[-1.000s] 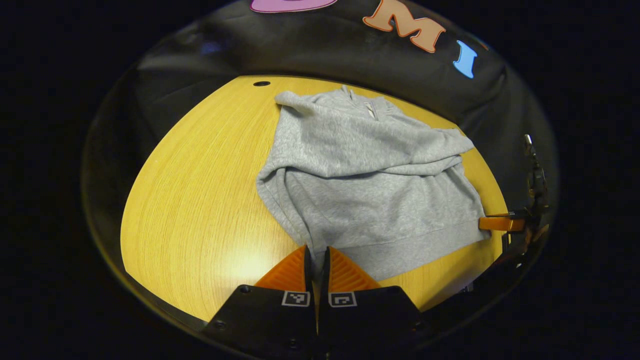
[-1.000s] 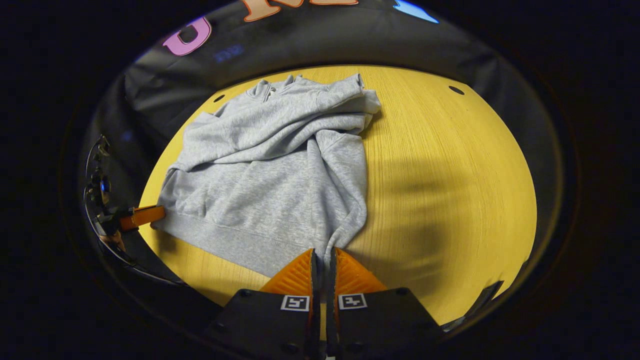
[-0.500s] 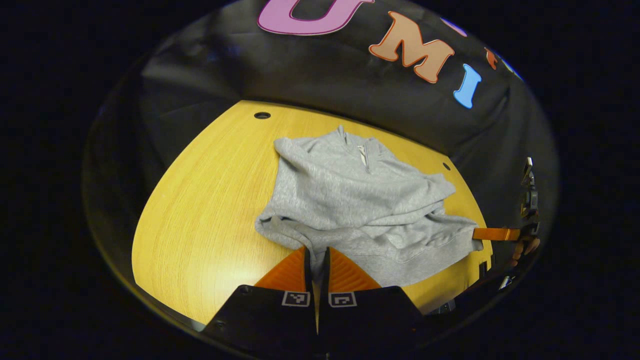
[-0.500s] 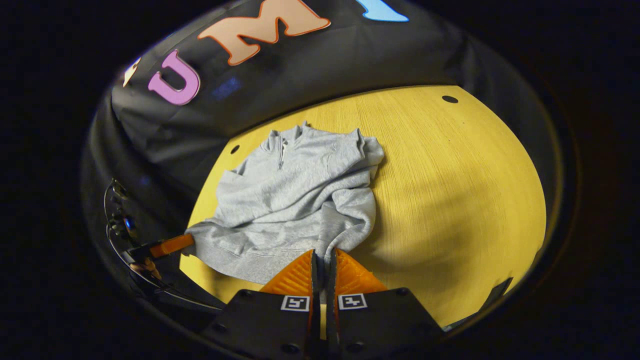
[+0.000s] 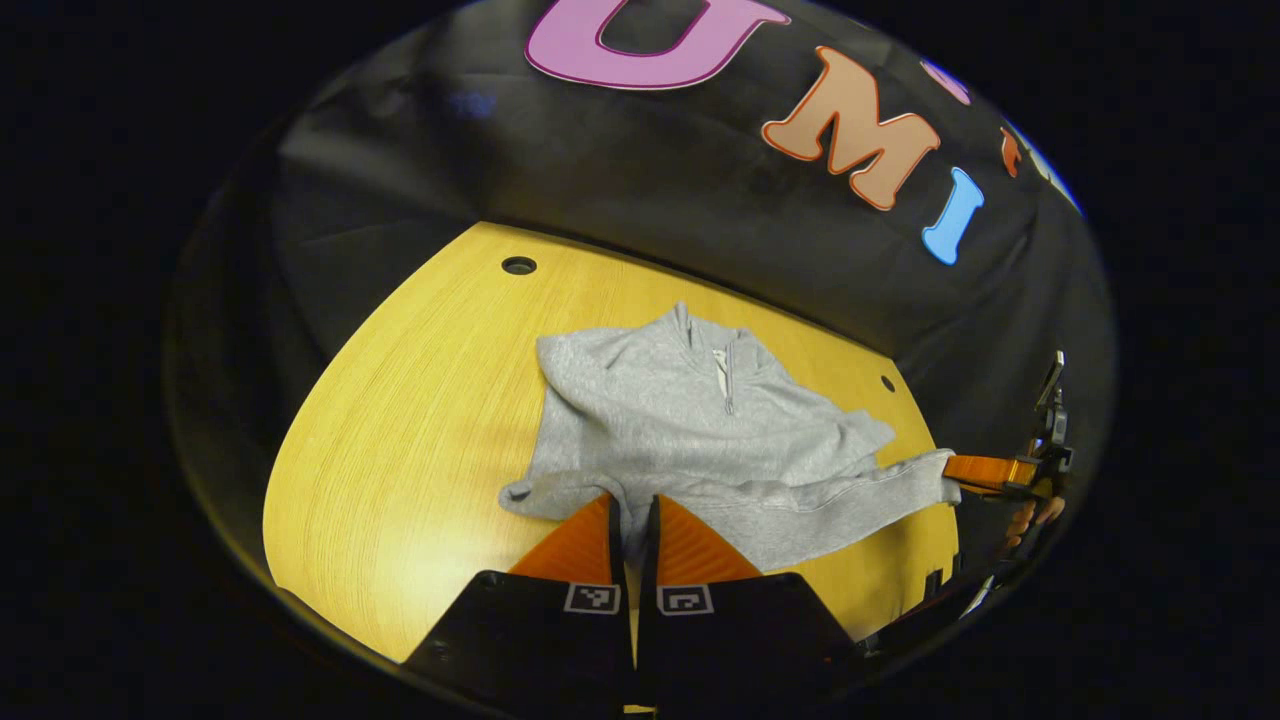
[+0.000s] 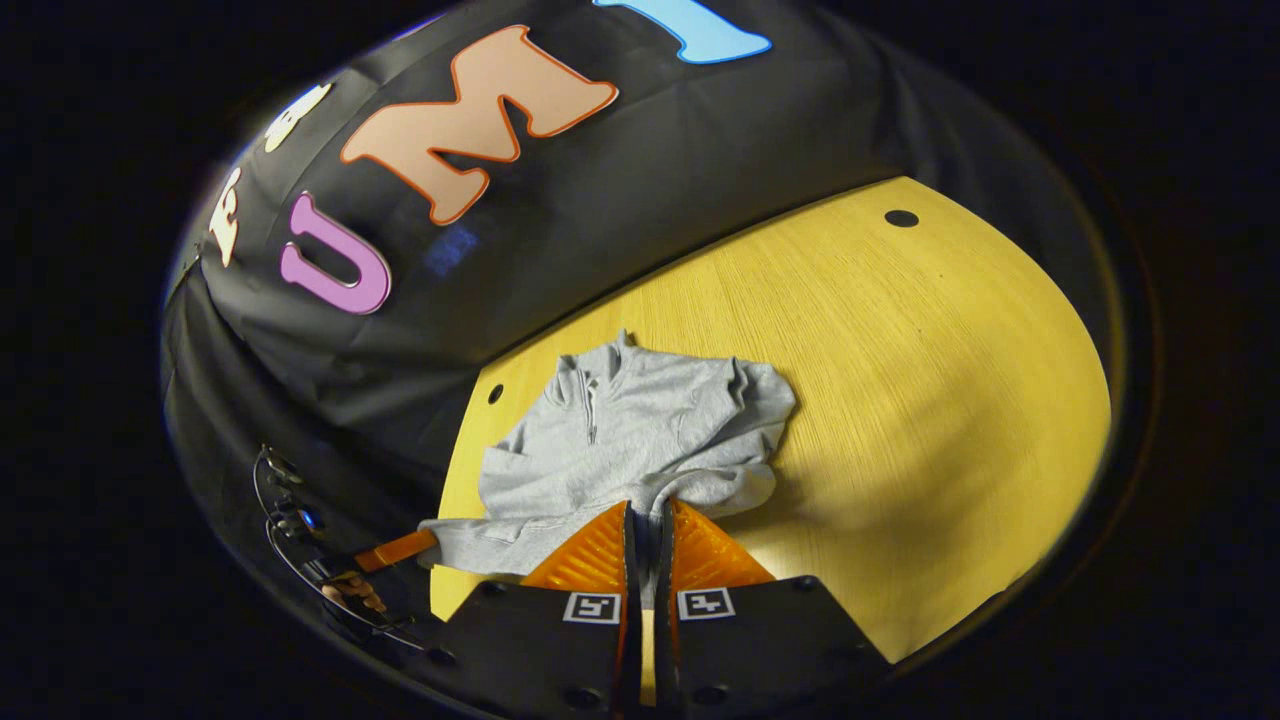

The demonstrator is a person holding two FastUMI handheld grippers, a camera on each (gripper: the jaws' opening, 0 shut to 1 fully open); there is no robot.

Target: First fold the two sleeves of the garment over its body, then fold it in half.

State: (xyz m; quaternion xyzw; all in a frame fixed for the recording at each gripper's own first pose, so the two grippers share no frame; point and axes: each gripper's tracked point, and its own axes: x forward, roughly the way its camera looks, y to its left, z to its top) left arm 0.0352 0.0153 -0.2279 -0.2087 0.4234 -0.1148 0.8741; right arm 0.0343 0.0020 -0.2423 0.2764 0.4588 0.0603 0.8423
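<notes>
A grey zip-neck sweatshirt [image 5: 690, 420] lies on the yellow wooden table [image 5: 420, 420], both sleeves folded across its body. My left gripper [image 5: 632, 505] is shut on the hem's left corner, lifted off the table. The right gripper [image 6: 648, 512] is shut on the hem's other corner. The hem hangs raised between them, stretched toward the collar [image 6: 590, 375], with the lower body bunching. In the left gripper view the right gripper [image 5: 985, 470] sits far right, holding the cloth. In the right gripper view the left gripper [image 6: 395, 550] is at the lower left.
Black cloth wall [image 5: 650, 190] rises just behind the table's far edge. Small round holes [image 5: 518, 265] mark the tabletop near that edge. Bare wood [image 6: 950, 400] spreads to the right of the sweatshirt in the right gripper view. A hand [image 6: 350, 590] holds the left gripper.
Both grippers have risen and moved forward toward the collar, carrying the hem with them. The lower half of the sweatshirt has come off the table and bunched up.
</notes>
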